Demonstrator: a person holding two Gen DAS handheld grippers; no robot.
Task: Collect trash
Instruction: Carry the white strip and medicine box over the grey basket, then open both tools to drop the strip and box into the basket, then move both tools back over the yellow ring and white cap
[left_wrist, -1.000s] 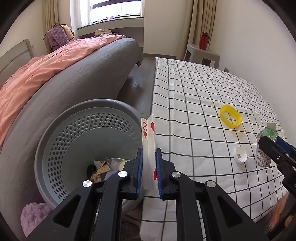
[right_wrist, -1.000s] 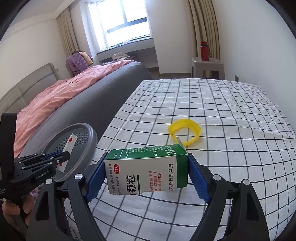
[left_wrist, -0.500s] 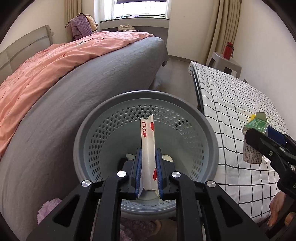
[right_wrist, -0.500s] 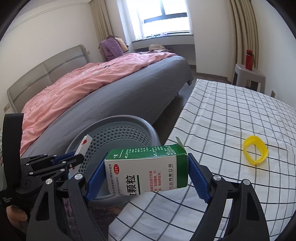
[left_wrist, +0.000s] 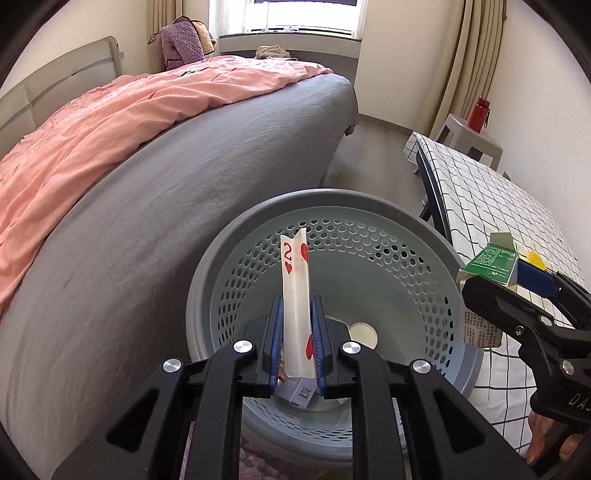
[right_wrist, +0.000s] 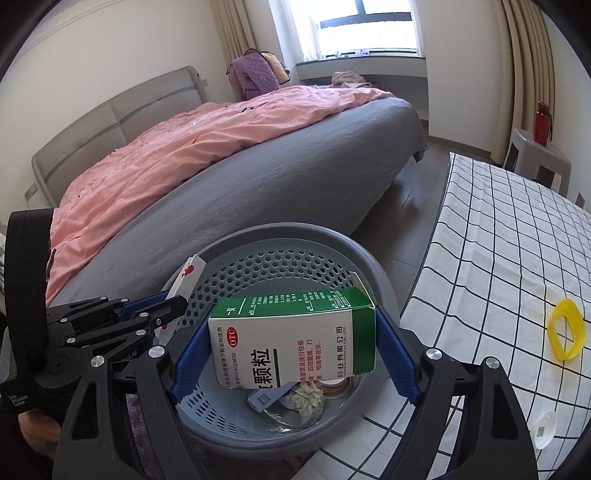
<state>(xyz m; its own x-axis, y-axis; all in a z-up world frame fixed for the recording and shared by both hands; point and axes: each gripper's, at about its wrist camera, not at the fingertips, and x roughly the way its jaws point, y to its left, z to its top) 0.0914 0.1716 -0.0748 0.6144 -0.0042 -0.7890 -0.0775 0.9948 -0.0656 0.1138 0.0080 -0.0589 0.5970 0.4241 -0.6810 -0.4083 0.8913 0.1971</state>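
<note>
My left gripper is shut on a bent two-of-hearts playing card and holds it over the open grey perforated trash basket. My right gripper is shut on a green and white medicine box and holds it above the same basket. The box also shows at the right of the left wrist view. The card and left gripper show at the left of the right wrist view. Crumpled paper and other scraps lie in the basket's bottom.
A bed with a grey sheet and pink duvet rises just behind the basket. A table with a checked cloth stands to the right, carrying a yellow ring and a white cap.
Both grippers have swung left from the checked table to above the basket, each carrying its item. The basket now fills the middle of both views.
</note>
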